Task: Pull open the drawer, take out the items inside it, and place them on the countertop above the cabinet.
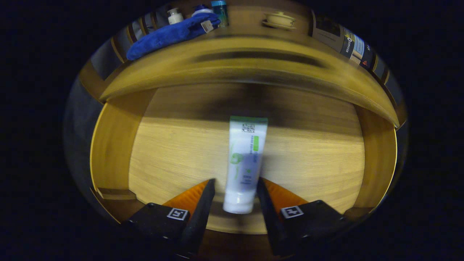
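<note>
Gripper view: we look down into the open drawer (170, 152), its pale wood floor bare apart from one white tube with green print (244, 159). The tube lies lengthwise along our line of sight, cap end toward us, crimped flat end pointing to the back of the drawer. Our hand-held gripper (235, 188) straddles the tube's lower half; the two fingers sit narrow, close against either side of it. Whether both fingers actually press on the tube, or just flank it, we cannot tell from here. We judge the step in hand to be the pick of this tube. Handling, as we read it: a light, soft plastic tube, smooth and likely a bit slippery, that would dent under a hard squeeze. The firmest hold should be low on the body near the cap shoulder, roughly where the fingers are now; the flat crimped end would give little to bite on. Beyond the drawer's far edge the counter (246, 58) runs across, blurred. On it we see a blue cloth (170, 34), a small white bottle (175, 15), a teal-capped container (220, 11) and a cream lidded dish (279, 20) further along. Free counter lies between cloth and dish for the set-down.
</note>
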Demonstrator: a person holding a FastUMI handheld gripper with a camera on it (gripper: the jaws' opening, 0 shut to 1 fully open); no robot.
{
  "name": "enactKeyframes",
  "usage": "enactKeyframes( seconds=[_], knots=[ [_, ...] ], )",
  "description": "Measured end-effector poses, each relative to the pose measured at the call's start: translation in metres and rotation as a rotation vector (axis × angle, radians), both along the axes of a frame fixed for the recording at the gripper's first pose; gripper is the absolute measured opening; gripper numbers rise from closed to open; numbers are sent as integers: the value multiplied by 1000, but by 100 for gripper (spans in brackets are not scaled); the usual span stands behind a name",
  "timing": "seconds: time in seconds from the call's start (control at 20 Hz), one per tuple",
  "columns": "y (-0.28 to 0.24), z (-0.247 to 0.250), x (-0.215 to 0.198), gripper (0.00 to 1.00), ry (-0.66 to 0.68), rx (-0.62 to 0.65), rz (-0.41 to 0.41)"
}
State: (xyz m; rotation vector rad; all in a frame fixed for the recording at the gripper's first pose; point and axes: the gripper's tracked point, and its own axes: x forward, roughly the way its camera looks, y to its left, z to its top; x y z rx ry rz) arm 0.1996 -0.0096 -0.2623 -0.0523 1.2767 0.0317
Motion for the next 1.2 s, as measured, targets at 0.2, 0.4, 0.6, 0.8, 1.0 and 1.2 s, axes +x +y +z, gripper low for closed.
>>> enactKeyframes(
  seconds=[0.2, 0.4, 0.6, 0.8, 1.0, 1.2],
  knots=[
    [21, 44, 13, 50, -35, 177, -63],
    [39, 120, 29, 50, -110, 219, 27],
    [75, 217, 59, 50, -189, 315, 90],
    [108, 326, 168, 50, -402, 341, 78],
    [68, 329, 251, 49, -551, 168, 16],
    [69, 320, 319, 50, -566, 104, -57]
  ],
)
